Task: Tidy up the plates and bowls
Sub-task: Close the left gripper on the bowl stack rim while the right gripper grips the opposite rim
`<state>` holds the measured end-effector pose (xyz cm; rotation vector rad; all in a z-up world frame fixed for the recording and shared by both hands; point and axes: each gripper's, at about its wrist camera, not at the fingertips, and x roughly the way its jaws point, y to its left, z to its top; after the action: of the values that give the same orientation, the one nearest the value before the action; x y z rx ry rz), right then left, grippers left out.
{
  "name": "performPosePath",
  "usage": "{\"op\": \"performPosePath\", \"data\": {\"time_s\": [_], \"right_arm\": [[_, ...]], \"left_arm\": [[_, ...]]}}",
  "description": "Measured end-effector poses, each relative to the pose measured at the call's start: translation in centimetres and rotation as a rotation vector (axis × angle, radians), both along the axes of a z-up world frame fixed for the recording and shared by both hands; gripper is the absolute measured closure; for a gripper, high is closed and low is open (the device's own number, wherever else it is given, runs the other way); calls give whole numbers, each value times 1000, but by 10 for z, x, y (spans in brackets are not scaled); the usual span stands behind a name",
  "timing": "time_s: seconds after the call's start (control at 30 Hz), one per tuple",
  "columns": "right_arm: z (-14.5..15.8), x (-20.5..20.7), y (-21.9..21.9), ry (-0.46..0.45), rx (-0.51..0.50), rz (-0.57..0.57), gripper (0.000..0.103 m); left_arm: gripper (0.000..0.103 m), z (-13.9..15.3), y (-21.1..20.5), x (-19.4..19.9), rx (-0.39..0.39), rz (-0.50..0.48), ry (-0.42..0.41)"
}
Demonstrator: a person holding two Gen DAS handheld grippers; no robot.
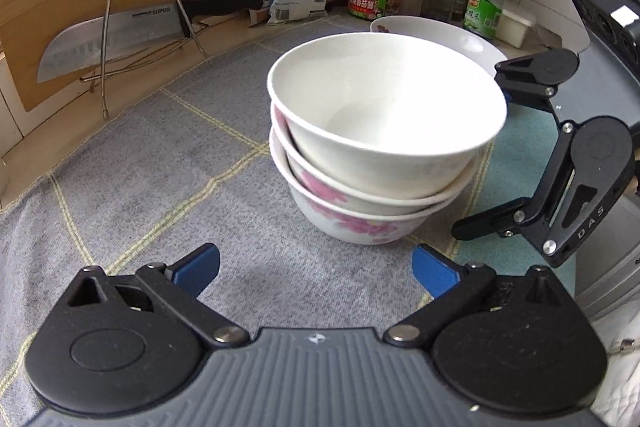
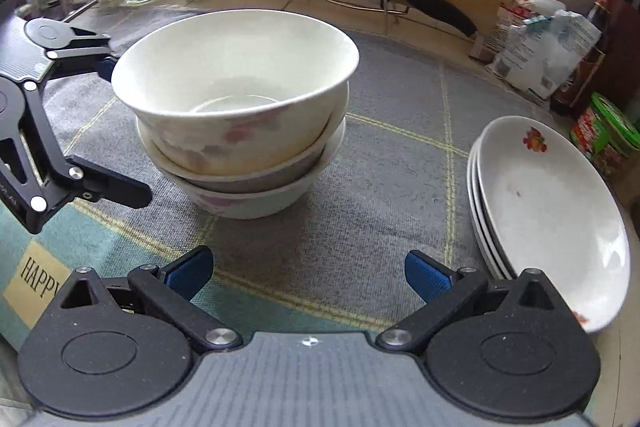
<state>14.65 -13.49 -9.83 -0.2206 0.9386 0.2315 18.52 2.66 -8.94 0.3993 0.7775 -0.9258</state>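
Two grippers angled downward, left gripper (image 1: 316, 269) and right gripper (image 2: 308, 275) fingers spread wide and empty, flanking three stacked white floral ceramic bowls (image 1: 380, 147) on grey checked cloth (image 1: 160, 167).

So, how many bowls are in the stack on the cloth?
3. The plain top bowl is nested in a middle bowl, which sits in the bottom bowl on the cloth. A thinner one hidden between them cannot be ruled out.

"SUPOR" on knife (image 1: 116, 33); "HAPPY" on cloth (image 2: 38, 277)
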Motion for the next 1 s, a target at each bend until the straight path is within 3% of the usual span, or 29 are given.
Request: {"op": "performPosePath", "data": {"time_s": [0.17, 0.43, 0.6, 1.0], "right_arm": [[-4, 18, -11, 23, 13, 186, 0], [-6, 29, -13, 30, 46, 325, 0], [-7, 34, -9, 26, 58, 348, 0], [-2, 52, 0, 77, 5, 513, 0]], "left_arm": [[1, -6, -19, -5, 60, 25, -9], [0, -8, -12, -9, -3, 25, -38], [0, -13, -6, -15, -69, 33, -85], [0, -11, -7, 0, -68, -133, -78]]}}
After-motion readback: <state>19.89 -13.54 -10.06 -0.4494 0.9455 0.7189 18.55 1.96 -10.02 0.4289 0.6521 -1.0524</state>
